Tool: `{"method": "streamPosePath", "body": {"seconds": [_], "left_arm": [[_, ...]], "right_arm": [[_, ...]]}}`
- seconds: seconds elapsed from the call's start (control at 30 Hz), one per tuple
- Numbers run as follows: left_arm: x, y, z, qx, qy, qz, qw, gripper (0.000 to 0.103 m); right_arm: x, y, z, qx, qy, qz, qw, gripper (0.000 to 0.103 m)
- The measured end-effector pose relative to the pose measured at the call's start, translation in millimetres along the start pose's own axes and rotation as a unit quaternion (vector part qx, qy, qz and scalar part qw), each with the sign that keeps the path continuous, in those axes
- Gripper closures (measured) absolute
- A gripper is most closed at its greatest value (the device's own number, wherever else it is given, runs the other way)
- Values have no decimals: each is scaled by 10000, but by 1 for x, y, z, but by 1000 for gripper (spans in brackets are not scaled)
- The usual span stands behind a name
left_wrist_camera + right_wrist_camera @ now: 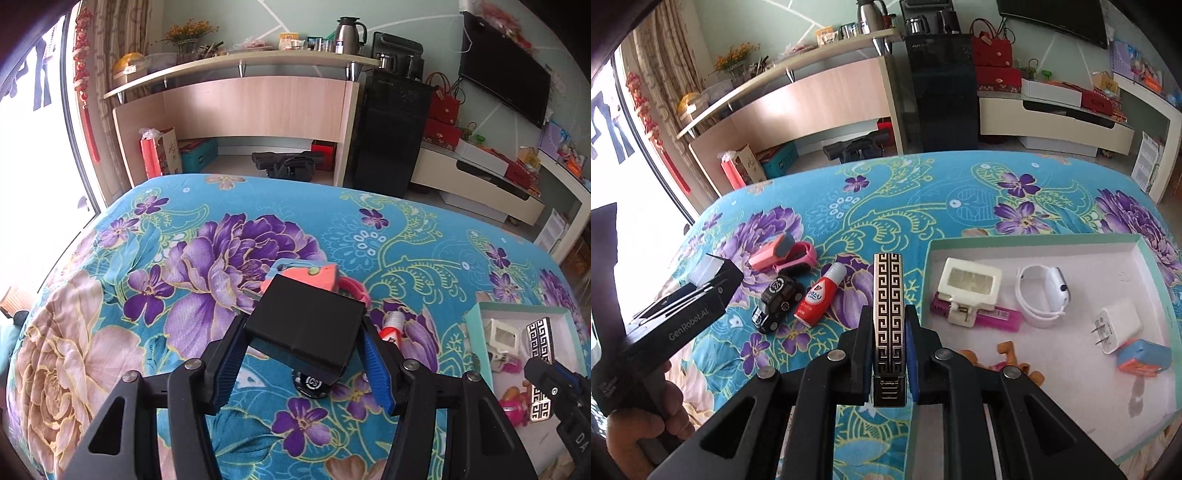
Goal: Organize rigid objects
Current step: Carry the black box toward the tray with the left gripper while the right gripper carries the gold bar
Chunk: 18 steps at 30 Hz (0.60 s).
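Both grippers carry items toward the tray (pixel 1027 242). The left gripper (pixel 301 354) pinches a black box (pixel 306 325); the right gripper (pixel 888 350) pinches a patterned lighter (pixel 888 310). Next, I judge, each needs lowering over bare tray floor before release.

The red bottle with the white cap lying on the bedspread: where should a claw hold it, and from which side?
Grip the red bottle across its wide red body, coming from above. It lies flat and slanted, so the fingers should close across its long axis. The black toy car lies close on its left, so that finger has little room.
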<state>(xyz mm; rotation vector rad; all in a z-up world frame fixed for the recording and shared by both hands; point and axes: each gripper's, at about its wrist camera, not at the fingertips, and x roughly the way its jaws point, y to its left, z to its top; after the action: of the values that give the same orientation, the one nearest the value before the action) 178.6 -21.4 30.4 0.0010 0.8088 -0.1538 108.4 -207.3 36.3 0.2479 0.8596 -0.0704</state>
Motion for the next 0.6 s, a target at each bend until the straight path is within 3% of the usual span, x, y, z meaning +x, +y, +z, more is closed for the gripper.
{"method": "streamPosePath", "body": {"seconds": [0.07,0.3,0.6], "left_arm": [[-9,-15,1,191,-102,-74,9997,41],[-39,-79,-6,893,-292,-858,9919,41],[-46,-153,-42,1869,76,-1427,9719,41]], "right_arm": [[-16,-12,1,60,-153,-174,9997,88],[-54,-70,-5,563,-394,-656,9955,88],[-63,-119,-24,1023,-198,-876,9907,87]]}}
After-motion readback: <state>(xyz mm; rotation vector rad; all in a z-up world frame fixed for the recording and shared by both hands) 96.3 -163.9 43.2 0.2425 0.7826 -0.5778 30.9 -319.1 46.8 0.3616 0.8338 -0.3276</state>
